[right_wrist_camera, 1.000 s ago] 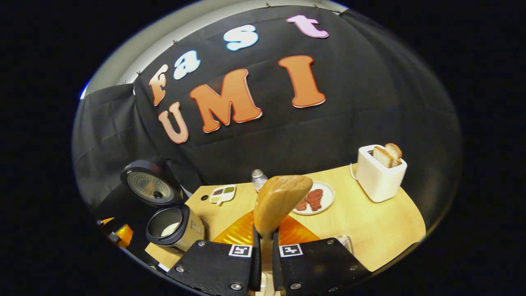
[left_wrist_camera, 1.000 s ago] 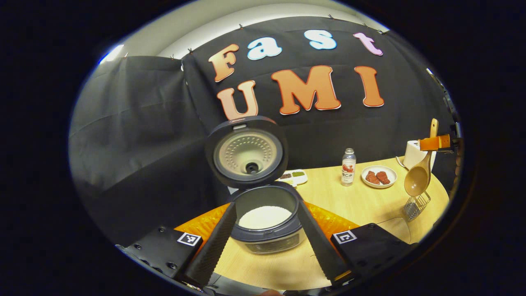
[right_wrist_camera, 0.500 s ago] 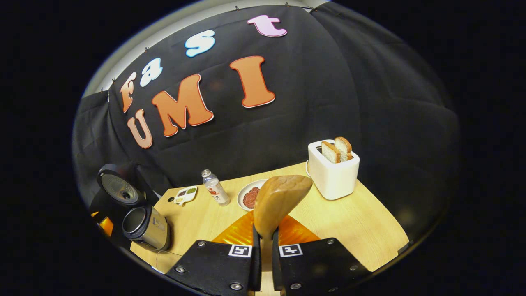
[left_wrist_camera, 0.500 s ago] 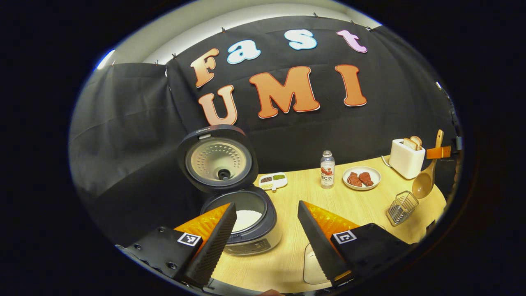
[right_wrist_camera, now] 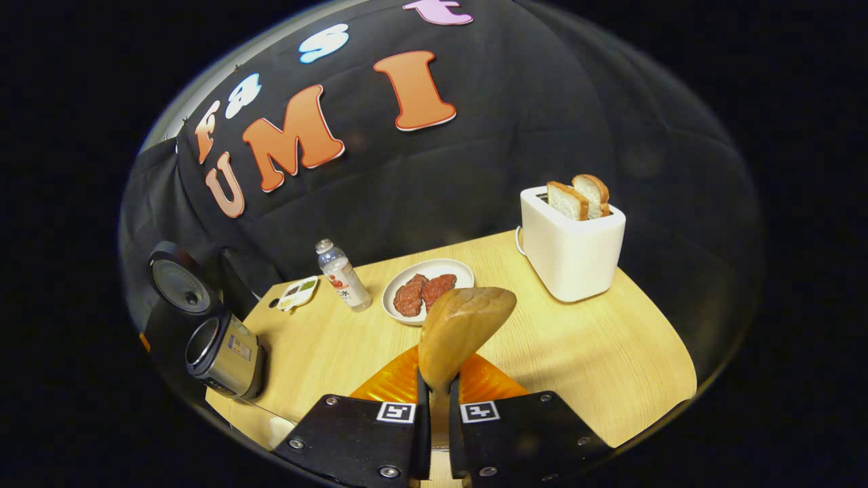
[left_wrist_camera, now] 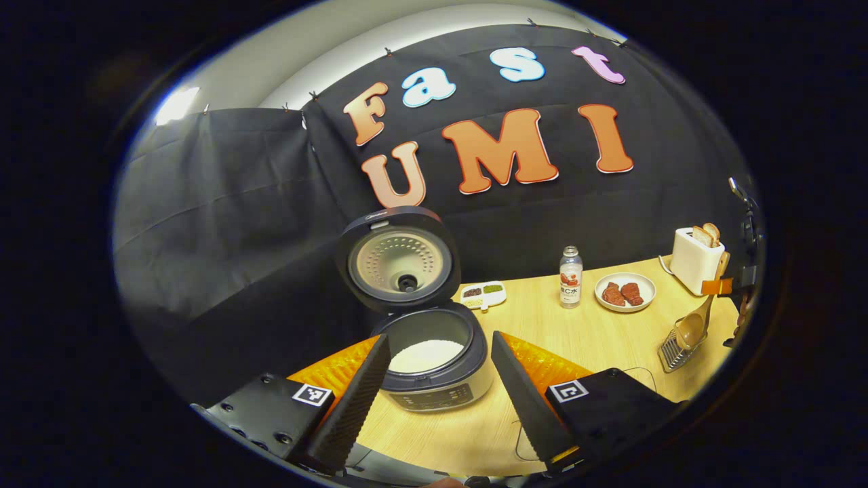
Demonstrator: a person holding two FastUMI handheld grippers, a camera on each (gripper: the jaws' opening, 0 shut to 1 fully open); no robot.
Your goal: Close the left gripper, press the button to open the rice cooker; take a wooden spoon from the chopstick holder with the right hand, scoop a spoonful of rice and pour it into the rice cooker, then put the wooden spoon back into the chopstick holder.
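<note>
Bare table (right_wrist_camera: 597, 352) stretched from 3 to 5 o'clock in the right gripper view. The toaster (right_wrist_camera: 573, 247) blocked 1 o'clock, the plate (right_wrist_camera: 397, 285) and bottle (right_wrist_camera: 342, 274) crowded 11 to 12, and the rice cooker (right_wrist_camera: 224, 352) stood at 9.

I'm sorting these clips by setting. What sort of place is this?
Likely a mock kitchen table set up in a recording booth: an open rice cooker with rice, a toaster holding bread and a plate of meat sit on a wooden table before a black cloth wall.

Smooth wooden spoon (right_wrist_camera: 464, 325) (glossy), matt wood-grain table (right_wrist_camera: 597, 346).
</note>
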